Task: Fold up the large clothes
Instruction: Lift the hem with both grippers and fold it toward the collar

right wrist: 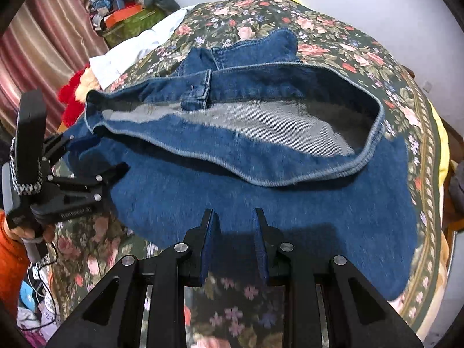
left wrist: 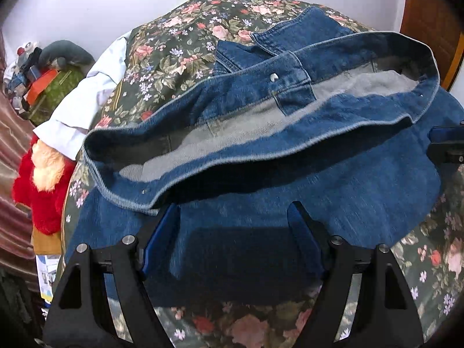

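A pair of blue jeans [left wrist: 290,191] [right wrist: 319,217] lies on the floral bedspread [left wrist: 179,46] [right wrist: 333,37]. The waistband gapes and shows the grey inside. My left gripper [left wrist: 232,211] hovers open over the near denim layer, its blue-padded fingers wide apart with nothing pinched. In the right wrist view the left gripper [right wrist: 95,156] sits at the jeans' left edge, held by a hand in an orange sleeve. My right gripper [right wrist: 233,211] is over the near edge of the denim, jaws drawn in to a narrow gap with no cloth between them. Its tip [left wrist: 446,145] shows at the jeans' right side.
A light blue shirt [left wrist: 87,95] [right wrist: 130,49] lies at the bed's far left. A red plush toy [left wrist: 37,194] and a pile of boxes and clutter [left wrist: 49,75] stand beside the bed. A wooden door [left wrist: 429,8] is at the right, a striped curtain [right wrist: 43,37] at the left.
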Motion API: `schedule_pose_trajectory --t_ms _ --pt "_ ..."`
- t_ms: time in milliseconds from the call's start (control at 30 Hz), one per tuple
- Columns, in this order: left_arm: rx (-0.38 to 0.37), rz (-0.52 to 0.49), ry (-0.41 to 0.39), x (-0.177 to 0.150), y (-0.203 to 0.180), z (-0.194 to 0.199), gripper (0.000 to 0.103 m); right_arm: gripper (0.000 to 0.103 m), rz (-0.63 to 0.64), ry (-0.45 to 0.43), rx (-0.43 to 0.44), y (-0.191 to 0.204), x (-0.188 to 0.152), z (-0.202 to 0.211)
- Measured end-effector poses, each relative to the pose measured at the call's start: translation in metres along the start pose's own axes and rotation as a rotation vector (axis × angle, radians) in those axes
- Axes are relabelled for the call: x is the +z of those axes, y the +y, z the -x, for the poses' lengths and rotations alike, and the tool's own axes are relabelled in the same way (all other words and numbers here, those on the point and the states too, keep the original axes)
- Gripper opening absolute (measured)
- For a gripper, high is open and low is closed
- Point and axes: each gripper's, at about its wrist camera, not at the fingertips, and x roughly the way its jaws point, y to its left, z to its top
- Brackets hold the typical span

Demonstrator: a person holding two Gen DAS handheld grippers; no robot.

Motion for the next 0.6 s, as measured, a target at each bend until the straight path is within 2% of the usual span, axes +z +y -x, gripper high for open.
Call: schedule_pose_trajectory --t_ms 200,367,500,600 --pt "0.003 0.025 -0.063 0.032 0.021 0.002 0.078 0.022 -0.039 -0.037 -0.019 -0.007 0.031 -0.012" --pt "0.008 0.072 -0.092 0.069 0.042 0.002 0.078 0.022 -0.128 -0.110 0.020 -0.023 0.062 -0.007" --pt "0.013 0.113 -0.105 0.094 0.050 -0.007 0.078 0.022 -0.147 -0.170 -0.046 -0.033 0.083 -0.004" --pt "0.027 0.122 -0.074 0.102 0.049 -0.025 0.078 0.022 -0.143 -0.147 -0.085 -0.043 0.095 -0.015"
